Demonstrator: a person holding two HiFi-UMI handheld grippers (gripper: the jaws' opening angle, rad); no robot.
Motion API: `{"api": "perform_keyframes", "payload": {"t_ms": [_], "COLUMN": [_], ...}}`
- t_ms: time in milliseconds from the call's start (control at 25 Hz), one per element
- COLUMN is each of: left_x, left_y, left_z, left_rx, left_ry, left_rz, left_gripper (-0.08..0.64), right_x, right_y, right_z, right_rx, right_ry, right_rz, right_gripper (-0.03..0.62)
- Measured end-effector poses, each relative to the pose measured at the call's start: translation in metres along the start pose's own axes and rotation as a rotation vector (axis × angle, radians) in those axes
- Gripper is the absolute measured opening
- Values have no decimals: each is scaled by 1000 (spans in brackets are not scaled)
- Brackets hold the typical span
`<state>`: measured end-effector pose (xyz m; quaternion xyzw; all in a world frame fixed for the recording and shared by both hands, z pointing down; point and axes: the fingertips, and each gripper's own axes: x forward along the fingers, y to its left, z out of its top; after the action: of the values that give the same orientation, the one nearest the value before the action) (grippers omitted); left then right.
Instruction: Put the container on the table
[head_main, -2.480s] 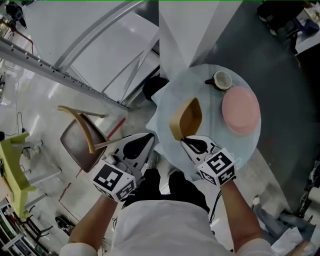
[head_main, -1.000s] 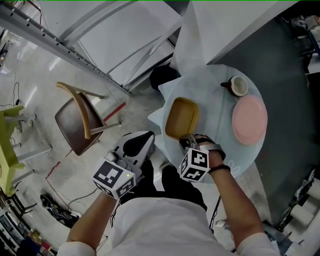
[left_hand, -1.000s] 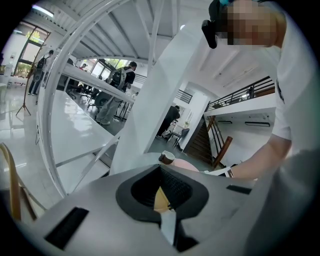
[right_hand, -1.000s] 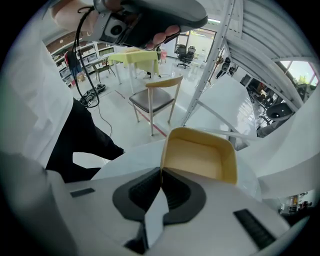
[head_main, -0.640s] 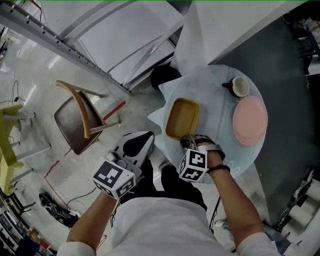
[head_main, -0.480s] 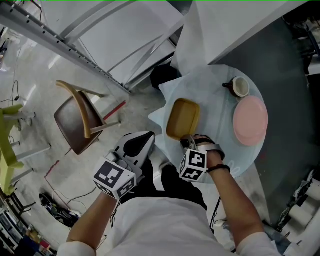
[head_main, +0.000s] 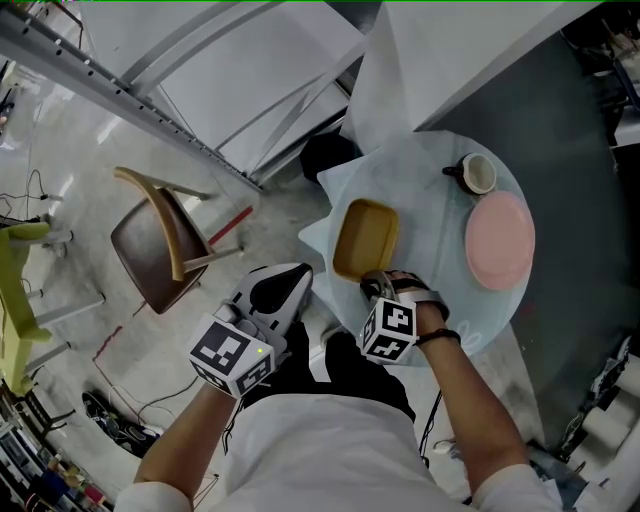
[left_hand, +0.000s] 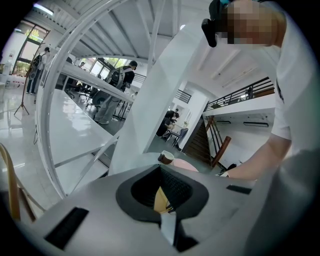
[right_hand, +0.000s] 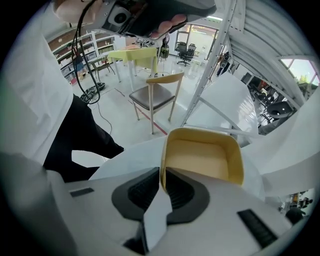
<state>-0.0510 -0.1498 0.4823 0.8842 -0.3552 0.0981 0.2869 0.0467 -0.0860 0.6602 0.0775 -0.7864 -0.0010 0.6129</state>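
The yellow container (head_main: 366, 236) lies flat and upright on the near left part of the round table (head_main: 440, 225), which has a pale blue cloth over it. My right gripper (head_main: 369, 284) is at the container's near edge. In the right gripper view its jaws (right_hand: 161, 173) are shut on the thin rim of the container (right_hand: 202, 157). My left gripper (head_main: 302, 271) hangs over the floor just left of the table, shut and holding nothing. In the left gripper view (left_hand: 160, 170) only a yellow sliver of the container (left_hand: 161, 200) shows past the jaws.
A cup (head_main: 478, 172) on a dark saucer and a pink plate (head_main: 499, 240) sit on the table's far right side. A wooden chair (head_main: 150, 250) stands on the floor to the left, with white stair beams (head_main: 150, 105) behind it. A white column rises just beyond the table.
2.5 s ago the container was tilted in my right gripper over the table's near edge; now it lies flat on the cloth. Over the last second almost nothing has moved.
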Motion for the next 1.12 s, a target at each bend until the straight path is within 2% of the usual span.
{"api": "perform_keyframes", "payload": {"t_ms": [80,160,360,640,1120], "left_x": [0,1,5,13,23], "left_y": [-1,-4,-11,-30,-67], "left_z": [2,5,17,32,64], "left_rx": [6,13,46,81,167], "left_ry": [1,2,1,-1,-11], "left_rz": [-5,-11,-37,-80,-152], "left_gripper": [20,20,21,20,20], "right_x": [-5,-12,-46,-102,-206], "right_y": [-2,-4,-22,-47,-72], "right_z": [3,5,12,7,4], "right_rx": [35,84,245,433,658], "right_ry": [-22,-51,-174,-334,-588], "right_rz": [-2,-2,-60,-176,-337], "right_gripper": [56,110,110,60,32]}}
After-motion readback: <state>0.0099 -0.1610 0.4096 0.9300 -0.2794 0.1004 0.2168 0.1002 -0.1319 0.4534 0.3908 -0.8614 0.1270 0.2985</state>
